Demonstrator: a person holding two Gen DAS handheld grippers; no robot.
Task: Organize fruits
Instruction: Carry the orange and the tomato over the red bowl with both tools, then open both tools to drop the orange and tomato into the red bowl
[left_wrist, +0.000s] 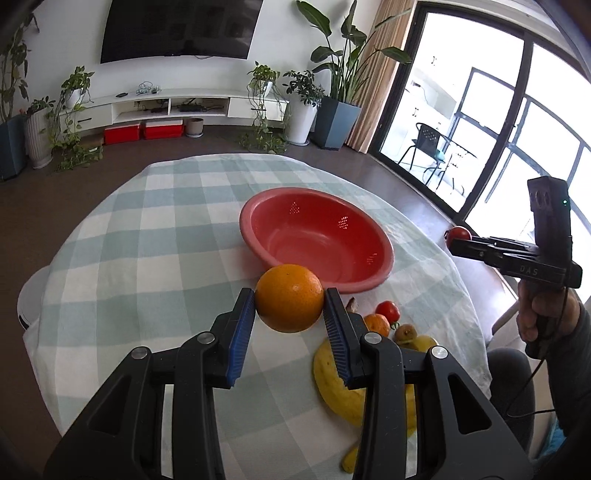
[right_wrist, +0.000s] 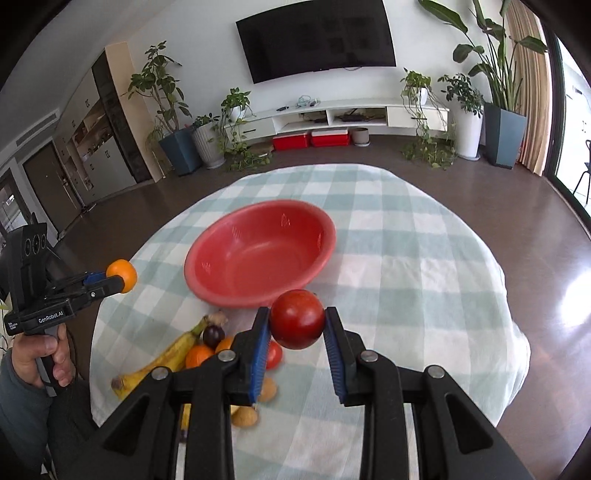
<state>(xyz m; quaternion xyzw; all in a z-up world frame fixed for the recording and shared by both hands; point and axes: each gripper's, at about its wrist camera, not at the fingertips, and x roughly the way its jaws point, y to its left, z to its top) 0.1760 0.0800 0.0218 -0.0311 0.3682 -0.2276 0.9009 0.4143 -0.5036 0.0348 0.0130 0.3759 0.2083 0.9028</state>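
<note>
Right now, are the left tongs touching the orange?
Touching. The left wrist view shows both blue pads of the left tongs pressed against the sides of the orange, held above the tablecloth.

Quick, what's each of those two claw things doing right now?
Left gripper: closed on a round orange fruit.
Right gripper: closed on a round red tomato.

Bright daylight from blown-out glass doors (left_wrist: 480, 122), floor glare, fisheye-bent edges, bowl (right_wrist: 258, 254) perhaps slightly motion-blurred
</note>
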